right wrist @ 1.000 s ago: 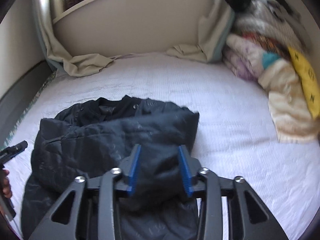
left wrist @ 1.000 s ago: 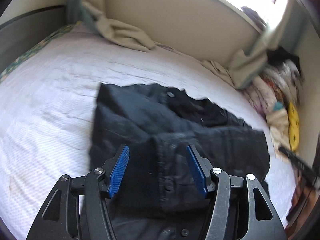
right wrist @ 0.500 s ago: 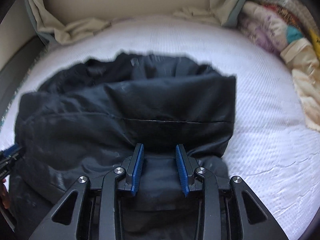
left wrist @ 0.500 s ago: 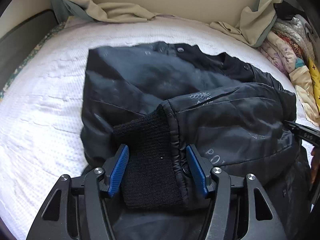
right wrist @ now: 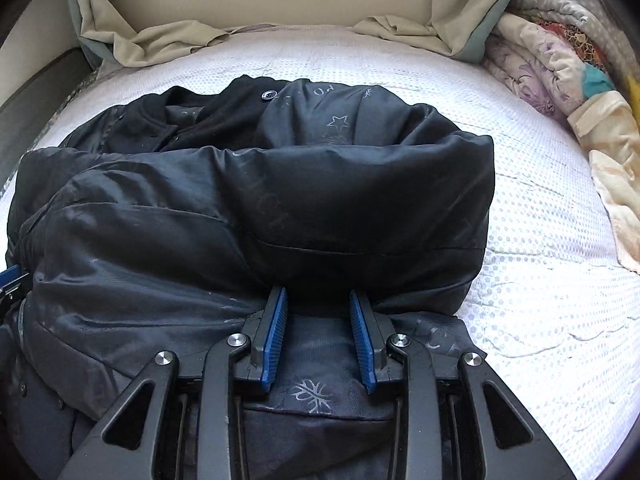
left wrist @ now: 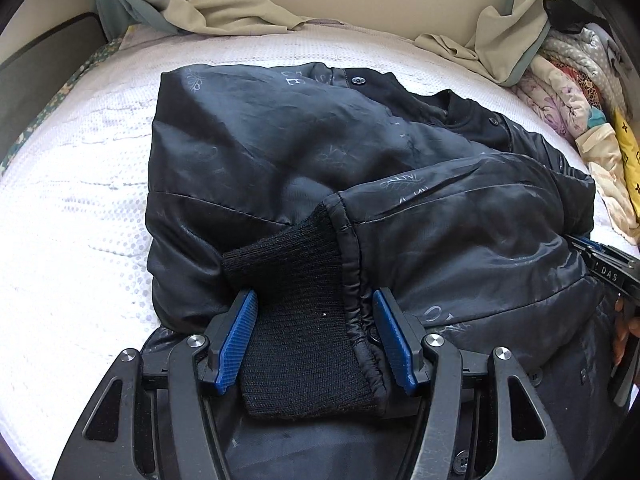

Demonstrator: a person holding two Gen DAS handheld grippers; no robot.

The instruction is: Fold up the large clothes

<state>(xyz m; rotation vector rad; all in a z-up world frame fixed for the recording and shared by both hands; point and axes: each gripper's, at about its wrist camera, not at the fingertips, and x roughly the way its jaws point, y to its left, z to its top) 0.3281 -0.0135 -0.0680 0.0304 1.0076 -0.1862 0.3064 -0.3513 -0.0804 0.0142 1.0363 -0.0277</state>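
Black shiny fabric fills most of both my views: one jacket [left wrist: 280,152], lying on the white quilted bedspread [left wrist: 72,240]. Left of my left gripper [left wrist: 312,312] the bedspread runs bare out to a dark bed rail [left wrist: 44,60], so I have open room on that side. Between the left gripper's blue pads [left wrist: 236,340] sits the sleeve's knit cuff [left wrist: 296,280]; the pads stand wide, each touching a side of the cuff, so I read them as grasping it loosely rather than clenched tight. Ahead of that gripper the jacket body spreads to its far edge, with bare bedspread beyond it up to the beige curtain [left wrist: 224,12] bunched along the wall. At the right rim of the left view I catch my right gripper's tip [left wrist: 600,264], half hidden by the jacket.

In the right view, the left gripper's tip [right wrist: 10,280] just pokes in at the left edge, mostly cut off. My right gripper [right wrist: 318,304] has its two pads [right wrist: 276,328] set against a fold of jacket fabric, the gap between them filled with cloth; I cannot tell whether it truly grips. Right of it, bare bedspread [right wrist: 552,260] reaches to a pile of folded blankets [right wrist: 560,60]. I count three snap buttons [left wrist: 357,79] in the left view and one in the right. The printed lettering on the fabric is too faint to read.
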